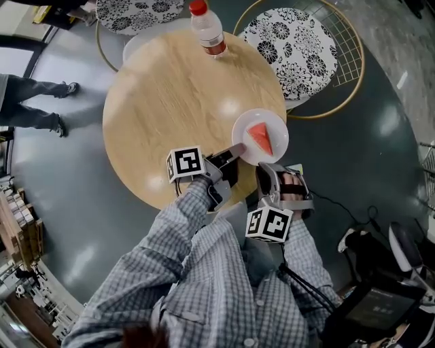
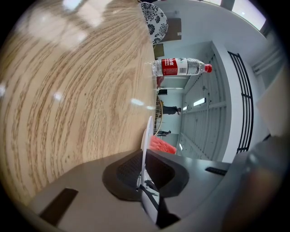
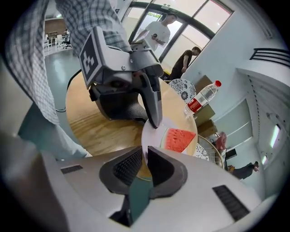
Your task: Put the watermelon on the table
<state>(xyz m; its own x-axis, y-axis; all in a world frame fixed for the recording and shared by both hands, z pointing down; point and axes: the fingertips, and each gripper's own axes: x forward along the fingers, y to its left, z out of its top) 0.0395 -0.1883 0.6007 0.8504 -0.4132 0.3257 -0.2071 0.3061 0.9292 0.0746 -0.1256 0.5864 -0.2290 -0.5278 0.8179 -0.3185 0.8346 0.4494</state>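
Note:
A red watermelon slice point(image 1: 260, 138) lies on a white plate point(image 1: 275, 126) at the near right edge of the round wooden table point(image 1: 177, 102). My left gripper point(image 1: 238, 151) reaches in from the left and is shut on the plate's rim point(image 2: 146, 133), seen edge-on between its jaws point(image 2: 144, 154), with the watermelon point(image 2: 162, 146) just past them. My right gripper point(image 1: 266, 167) hovers at the plate's near edge, pointing down. In the right gripper view its jaws point(image 3: 146, 152) leave only a narrow slit with nothing pinched; plate point(image 3: 154, 136) and watermelon point(image 3: 178, 139) lie beyond.
A water bottle point(image 1: 209, 28) with a red cap stands at the table's far edge. Two chairs with patterned cushions point(image 1: 292, 47) point(image 1: 139, 13) sit behind the table. A person's legs point(image 1: 34, 102) are on the floor at left. Cables and equipment point(image 1: 380, 299) lie at lower right.

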